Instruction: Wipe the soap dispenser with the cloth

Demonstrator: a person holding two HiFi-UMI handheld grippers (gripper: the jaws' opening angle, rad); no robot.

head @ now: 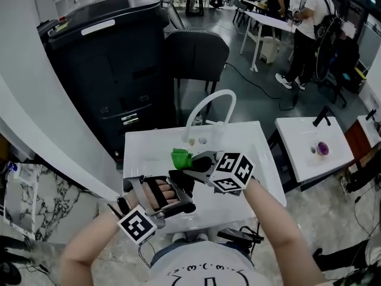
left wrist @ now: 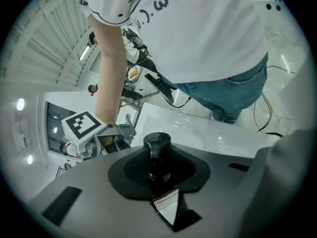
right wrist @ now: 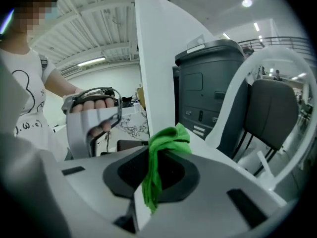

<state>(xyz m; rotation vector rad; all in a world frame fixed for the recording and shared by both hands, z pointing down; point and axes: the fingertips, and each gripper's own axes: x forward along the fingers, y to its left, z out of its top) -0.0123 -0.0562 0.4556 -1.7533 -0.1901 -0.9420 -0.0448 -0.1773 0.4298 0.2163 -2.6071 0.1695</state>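
In the head view both grippers meet over the white sink counter [head: 250, 137]. My left gripper [head: 182, 185] comes in from the lower left and is shut on a black soap dispenser [head: 180, 179]. In the left gripper view, its pump head [left wrist: 157, 144] stands up between the jaws, with a white label [left wrist: 166, 203] below. My right gripper [head: 189, 161] reaches in from the right and is shut on a green cloth [head: 180, 158]. The cloth [right wrist: 159, 158] is bunched between the jaws, close above the dispenser; I cannot tell if they touch.
A white arched faucet [head: 209, 103] rises at the counter's back edge. Behind it stand a tall black cabinet [head: 113, 70] and a dark chair [head: 196, 55]. A second white sink [head: 300, 137] is to the right, and people stand at tables far back.
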